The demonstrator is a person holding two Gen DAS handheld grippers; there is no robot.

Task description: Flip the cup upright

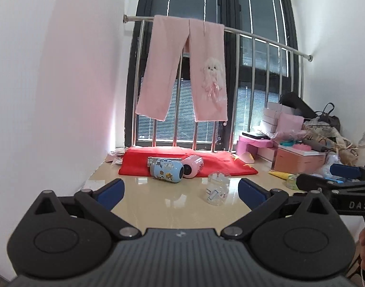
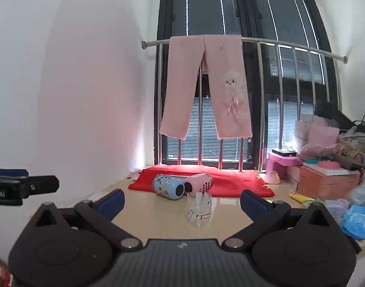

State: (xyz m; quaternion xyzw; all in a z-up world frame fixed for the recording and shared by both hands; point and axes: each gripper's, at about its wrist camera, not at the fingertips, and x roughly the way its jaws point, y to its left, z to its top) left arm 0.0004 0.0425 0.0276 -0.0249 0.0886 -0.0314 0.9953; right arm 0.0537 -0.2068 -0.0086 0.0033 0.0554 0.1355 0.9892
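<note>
1. Although three drinking vessels share the beige tabletop (image 2: 158,217), the blue cartoon-print cup (image 2: 168,187) and the pink cup (image 2: 198,183) lie on their sides, touching, dark mouths toward the cameras, partly on the front edge of the red cloth (image 2: 230,181); either may be the cup to flip (the task sentence does not say which).
2. Just in front of them stands a clear glass with printed marks (image 2: 199,209); whether its mouth faces up or down cannot be told.
3. Handling, as a judgement: the blue cup looks like a stiff, smooth-walled insulated tumbler, moderately light but slippery and free to roll; a hold across the middle of the body, pads on opposite walls, should let it be rotated onto its base. The clear glass is probably fragile and stands close to the approach path.
4. Left gripper (image 1: 181,190): jaws wide apart, holding nothing, well short of the cups. Its blue pads (image 1: 112,189) frame the blue cup (image 1: 165,169), pink cup (image 1: 193,166) and clear glass (image 1: 217,189).
5. Right gripper (image 2: 182,201): jaws likewise spread and empty, lined up roughly with the clear glass and the cups behind it.
6. Surroundings: pink trousers (image 2: 206,86) hang from a steel window rail (image 2: 290,44); boxes and bags (image 2: 325,181) crowd the right side of the table.
</note>
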